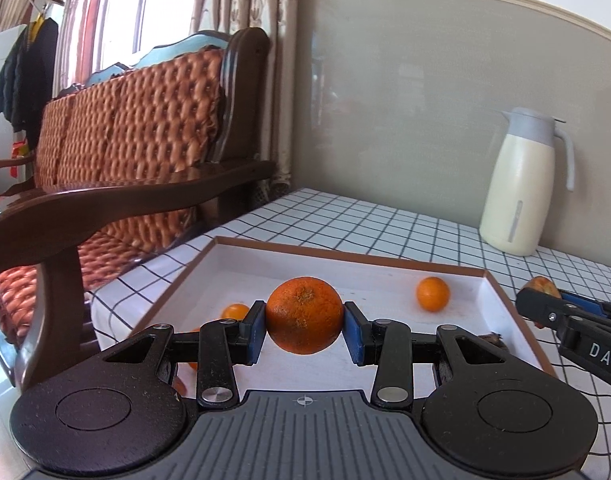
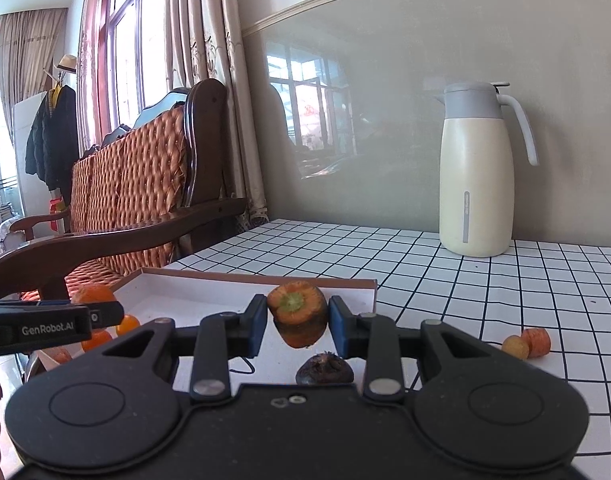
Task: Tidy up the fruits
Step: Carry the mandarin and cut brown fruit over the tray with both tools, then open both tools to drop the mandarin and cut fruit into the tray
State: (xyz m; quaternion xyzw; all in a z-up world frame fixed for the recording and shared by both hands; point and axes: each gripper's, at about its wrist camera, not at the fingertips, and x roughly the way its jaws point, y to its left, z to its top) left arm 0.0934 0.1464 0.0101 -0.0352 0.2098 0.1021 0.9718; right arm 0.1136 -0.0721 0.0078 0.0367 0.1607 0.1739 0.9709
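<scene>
Checked cloth covers the table, white with a black grid, set against a grey wall beside a wooden sofa with quilted orange cushions; a cream thermos jug stands upright near the wall. On the cloth lies a shallow white tray with a brown rim. The left gripper is clamped on a large orange, its blue pads pressing both sides, holding the fruit above the tray floor; a smaller orange rests toward the tray's far right, and another small one shows behind the left finger. The right gripper grips a stubby carrot piece, its cut top with green core facing the camera, raised over the tray's near right corner; a dark, shrivelled fruit lies beneath it. Two carrot slices sit on the cloth, well to the right of the tray.
</scene>
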